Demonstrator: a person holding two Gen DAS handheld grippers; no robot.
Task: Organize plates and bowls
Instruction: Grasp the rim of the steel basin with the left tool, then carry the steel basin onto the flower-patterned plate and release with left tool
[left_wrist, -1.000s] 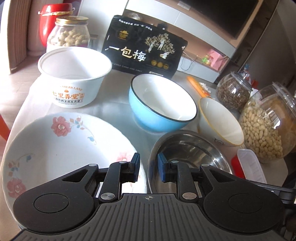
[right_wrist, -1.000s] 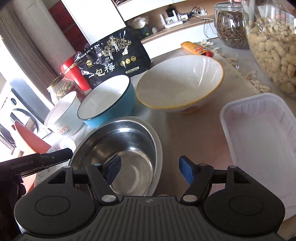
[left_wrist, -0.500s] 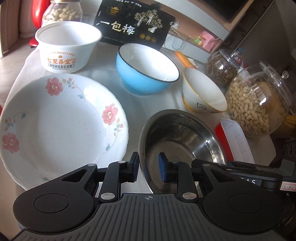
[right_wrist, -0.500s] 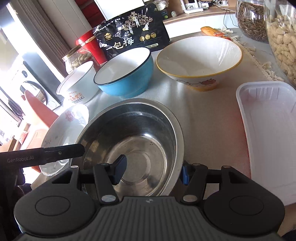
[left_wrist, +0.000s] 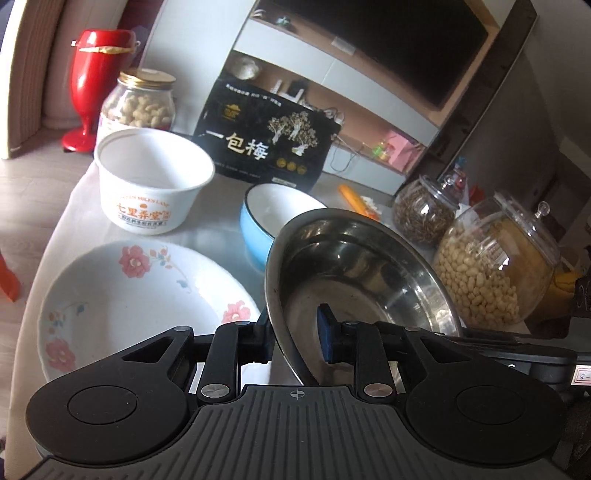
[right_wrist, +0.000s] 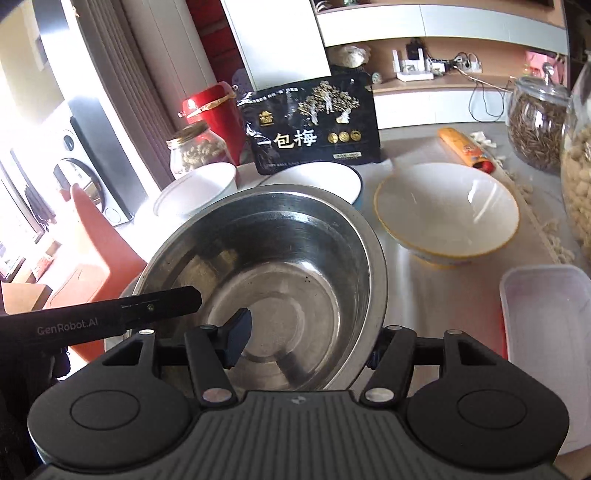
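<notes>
A steel bowl (left_wrist: 354, 273) is lifted and tilted above the table; it also shows in the right wrist view (right_wrist: 273, 266). My left gripper (left_wrist: 295, 332) straddles its left rim, one finger inside and one outside. My right gripper (right_wrist: 306, 339) straddles its right rim the same way. A floral plate (left_wrist: 136, 299) lies on the table at the left. A blue bowl (left_wrist: 266, 214) stands behind the steel bowl. A white paper bowl (left_wrist: 151, 181) stands at the back left. A yellow-rimmed white bowl (right_wrist: 447, 218) stands to the right.
A black snack bag (left_wrist: 266, 144) stands at the back. Glass jars of nuts (left_wrist: 491, 266) and seeds (left_wrist: 424, 214) stand at the right, a peanut jar (left_wrist: 140, 103) and a red vase (left_wrist: 96, 81) at the back left. A white plastic tray (right_wrist: 546, 325) lies at the near right.
Both grippers have closed on opposite rims of the steel bowl. The bowl has come up off the table and tilted.
</notes>
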